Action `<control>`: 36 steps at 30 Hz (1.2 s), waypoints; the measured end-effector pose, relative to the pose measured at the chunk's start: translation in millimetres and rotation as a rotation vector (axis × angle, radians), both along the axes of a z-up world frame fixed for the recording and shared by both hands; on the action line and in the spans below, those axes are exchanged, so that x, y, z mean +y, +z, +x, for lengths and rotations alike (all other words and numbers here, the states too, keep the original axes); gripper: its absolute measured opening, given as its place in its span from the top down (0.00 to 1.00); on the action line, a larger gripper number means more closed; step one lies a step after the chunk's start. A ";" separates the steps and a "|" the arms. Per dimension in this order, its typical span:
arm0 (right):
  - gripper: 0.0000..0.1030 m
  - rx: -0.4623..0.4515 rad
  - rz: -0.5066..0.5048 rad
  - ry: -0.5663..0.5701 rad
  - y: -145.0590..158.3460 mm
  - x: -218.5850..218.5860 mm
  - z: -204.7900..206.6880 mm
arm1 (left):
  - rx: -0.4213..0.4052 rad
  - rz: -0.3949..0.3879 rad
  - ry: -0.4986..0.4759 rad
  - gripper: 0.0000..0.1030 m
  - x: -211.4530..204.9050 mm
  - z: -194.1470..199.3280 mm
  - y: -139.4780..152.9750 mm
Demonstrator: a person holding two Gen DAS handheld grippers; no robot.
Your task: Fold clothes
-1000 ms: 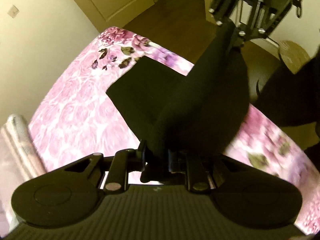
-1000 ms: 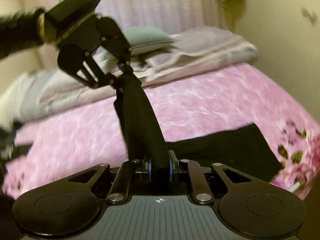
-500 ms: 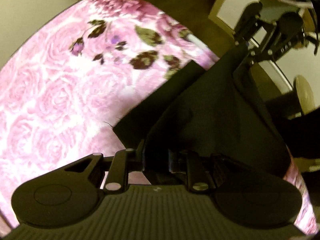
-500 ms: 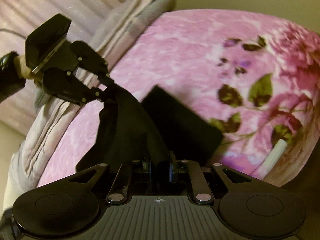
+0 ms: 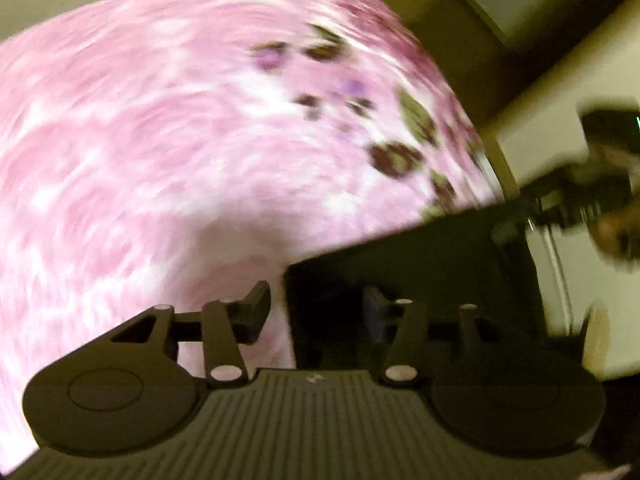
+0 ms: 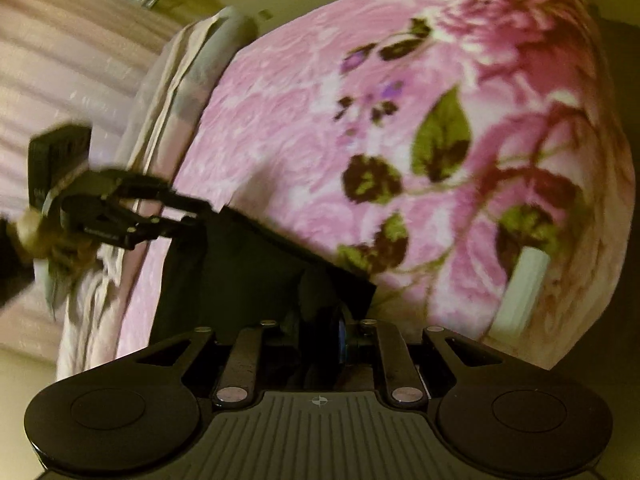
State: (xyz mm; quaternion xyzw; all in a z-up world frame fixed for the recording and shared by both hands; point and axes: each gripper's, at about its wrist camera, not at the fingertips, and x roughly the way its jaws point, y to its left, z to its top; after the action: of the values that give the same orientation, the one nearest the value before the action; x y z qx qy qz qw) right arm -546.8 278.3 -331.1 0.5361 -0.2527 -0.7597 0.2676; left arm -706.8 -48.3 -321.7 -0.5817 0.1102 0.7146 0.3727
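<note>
A black garment (image 5: pixel 408 264) lies folded flat on the pink floral bedspread (image 5: pixel 180 140), near the bed's foot edge. My left gripper (image 5: pixel 316 306) hangs low over one corner, jaws opening. The cloth edge sits between the fingers, and the pads are off it. In the right wrist view the same garment (image 6: pixel 248 264) stretches from my right gripper (image 6: pixel 324 320) to the left gripper (image 6: pixel 200 214) at its far corner. The right jaws are opening too, with a cloth corner loose between them. The right gripper (image 5: pixel 516 220) shows blurred at the garment's other end.
Pale folded bedding and a pillow (image 6: pixel 172 92) are piled at the head of the bed, with a striped curtain (image 6: pixel 52 60) behind. A white strip (image 6: pixel 524 288) lies by the bed's foot edge. Dark floor and a white panel (image 5: pixel 552 92) lie beyond that edge.
Both grippers have come down from holding the garment raised and taut between them. It now lies flat on the bed. Both pairs of jaws, shut on cloth before, have parted.
</note>
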 end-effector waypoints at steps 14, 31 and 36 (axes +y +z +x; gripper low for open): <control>0.50 0.155 0.005 0.324 55.3 -56.6 36.4 | 0.051 0.190 0.223 0.62 -47.8 96.8 48.3; 0.53 0.227 0.106 0.416 39.2 -49.9 0.3 | 0.006 0.097 0.217 0.48 -21.9 46.1 -35.6; 0.53 0.282 0.078 0.525 30.6 -76.9 -39.9 | 0.059 0.113 0.300 0.50 -48.1 49.1 -8.3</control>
State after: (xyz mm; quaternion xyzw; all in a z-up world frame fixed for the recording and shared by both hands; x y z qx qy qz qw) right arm -586.7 201.5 -300.5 0.4822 -0.0362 -0.7406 0.4666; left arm -657.7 -96.3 -329.9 -0.5486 -0.0074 0.7840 0.2904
